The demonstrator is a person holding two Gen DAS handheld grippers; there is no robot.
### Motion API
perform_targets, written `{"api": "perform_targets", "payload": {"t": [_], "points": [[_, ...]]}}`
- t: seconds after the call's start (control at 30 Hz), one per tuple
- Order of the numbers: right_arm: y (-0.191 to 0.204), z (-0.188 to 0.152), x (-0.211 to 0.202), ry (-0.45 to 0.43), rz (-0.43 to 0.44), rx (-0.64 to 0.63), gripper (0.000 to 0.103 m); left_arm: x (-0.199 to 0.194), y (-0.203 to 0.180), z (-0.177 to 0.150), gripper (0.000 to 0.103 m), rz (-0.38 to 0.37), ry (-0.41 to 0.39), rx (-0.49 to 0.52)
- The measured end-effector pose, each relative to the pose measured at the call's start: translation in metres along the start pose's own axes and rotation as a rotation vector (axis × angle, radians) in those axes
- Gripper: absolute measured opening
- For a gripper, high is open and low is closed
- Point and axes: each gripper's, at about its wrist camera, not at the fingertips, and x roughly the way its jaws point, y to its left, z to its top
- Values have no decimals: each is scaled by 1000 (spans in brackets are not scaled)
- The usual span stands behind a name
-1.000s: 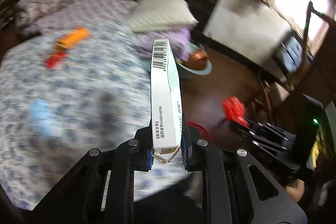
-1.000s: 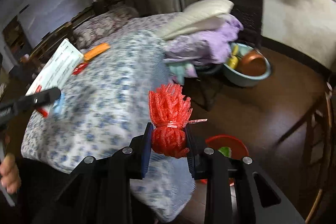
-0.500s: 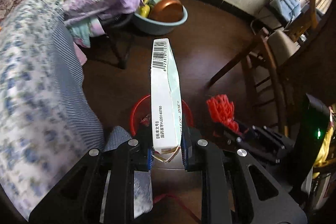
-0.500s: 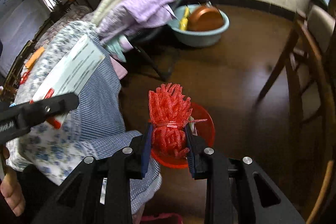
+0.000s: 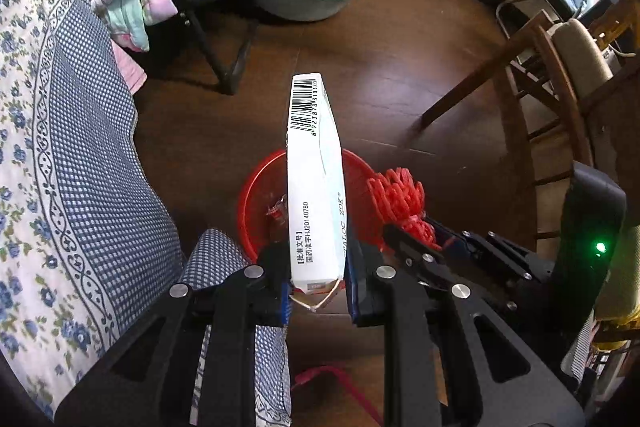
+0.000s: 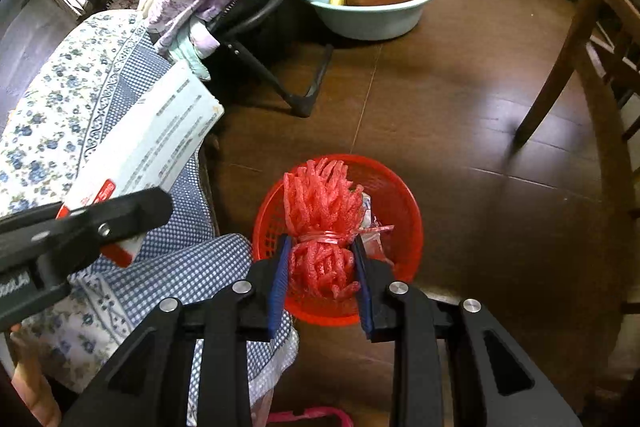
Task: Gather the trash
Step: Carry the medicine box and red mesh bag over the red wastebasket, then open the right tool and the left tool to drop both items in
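We see the bed, in its blue floral cover, just left of the red basket on the dark floor. Above the basket our left tongs are clenched on a white medicine box, held edge-on; it bears a barcode, "6923878310320", and "HJ20140780" after Chinese characters. Our right tongs grip a red foam net bundle, tied at its waist, directly over the basket. A teal basin sits beyond the basket.
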Motion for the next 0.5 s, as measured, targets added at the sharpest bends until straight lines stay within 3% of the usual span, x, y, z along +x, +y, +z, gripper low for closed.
{"api": "perform_targets", "payload": {"t": [0.17,0.23,0.4,0.5], "points": [[0,1,24,15,-27,-6,37,19,3,4,22,4,34,-8],[0,-1,32,25,-54,-24,52,27,3,6,22,2,45,-4],[-10,-11,41,84,-90,-17,53,47,-1,8,22,14,81,20],[-21,-21,37,115,-114,-6,53,65,-3,5,24,-15,152,29]]}}
